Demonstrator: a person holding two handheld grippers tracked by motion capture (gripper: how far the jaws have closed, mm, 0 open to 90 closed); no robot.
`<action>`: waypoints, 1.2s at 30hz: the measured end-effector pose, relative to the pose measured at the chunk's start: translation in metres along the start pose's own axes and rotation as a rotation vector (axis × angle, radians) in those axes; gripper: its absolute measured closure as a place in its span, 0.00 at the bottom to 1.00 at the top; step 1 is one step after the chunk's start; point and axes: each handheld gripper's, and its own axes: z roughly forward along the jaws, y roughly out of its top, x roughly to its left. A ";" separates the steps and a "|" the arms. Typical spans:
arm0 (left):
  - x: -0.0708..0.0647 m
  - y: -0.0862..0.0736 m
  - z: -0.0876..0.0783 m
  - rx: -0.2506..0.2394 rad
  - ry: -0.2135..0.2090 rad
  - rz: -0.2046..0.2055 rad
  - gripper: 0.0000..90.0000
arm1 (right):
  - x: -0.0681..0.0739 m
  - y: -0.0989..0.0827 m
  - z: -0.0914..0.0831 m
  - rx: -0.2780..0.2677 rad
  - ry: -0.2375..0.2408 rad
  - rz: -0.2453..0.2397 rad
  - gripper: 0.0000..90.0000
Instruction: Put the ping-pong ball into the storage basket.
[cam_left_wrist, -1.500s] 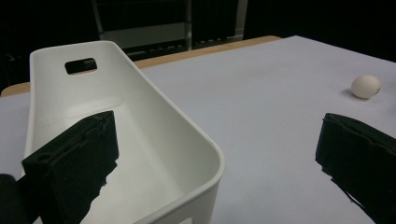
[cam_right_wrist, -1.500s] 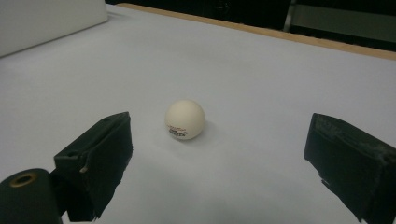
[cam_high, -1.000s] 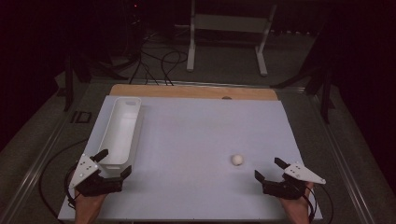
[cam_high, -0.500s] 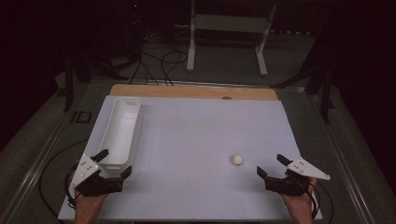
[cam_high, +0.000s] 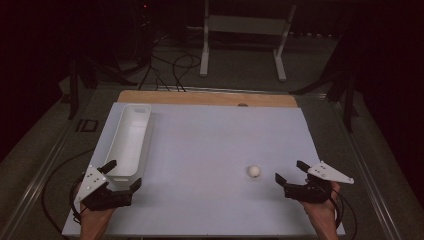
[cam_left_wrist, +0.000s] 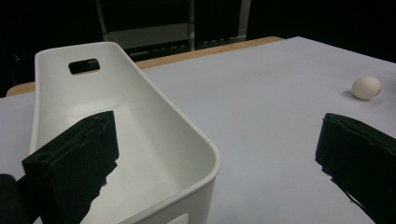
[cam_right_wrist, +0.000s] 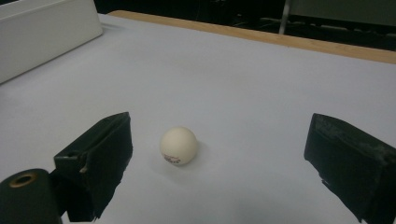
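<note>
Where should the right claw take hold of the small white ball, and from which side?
Across its widest middle, coming in low from the person's side. The ball is round and rests free on the white table, and the right claw already faces it with jaws wide open.

Both tongs gape wide, the left tongs (cam_high: 122, 175) and right tongs (cam_high: 291, 171) held low in the person's hands.

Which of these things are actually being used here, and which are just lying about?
In use:
- small white ball
- long white bin
- left hand-held gripper
- right hand-held gripper

Lying about:
- white stand
- floor cables
</note>
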 end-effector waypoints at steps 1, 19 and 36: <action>0.000 0.000 0.000 0.000 0.002 -0.001 0.00 | 0.000 0.001 0.000 0.004 0.001 0.005 0.08; 0.000 0.000 0.001 0.013 0.002 0.002 0.00 | -0.002 0.017 0.010 0.074 0.015 0.009 0.08; -0.001 -0.001 0.002 0.018 0.002 0.004 0.00 | -0.002 0.034 0.023 0.145 0.037 -0.016 0.08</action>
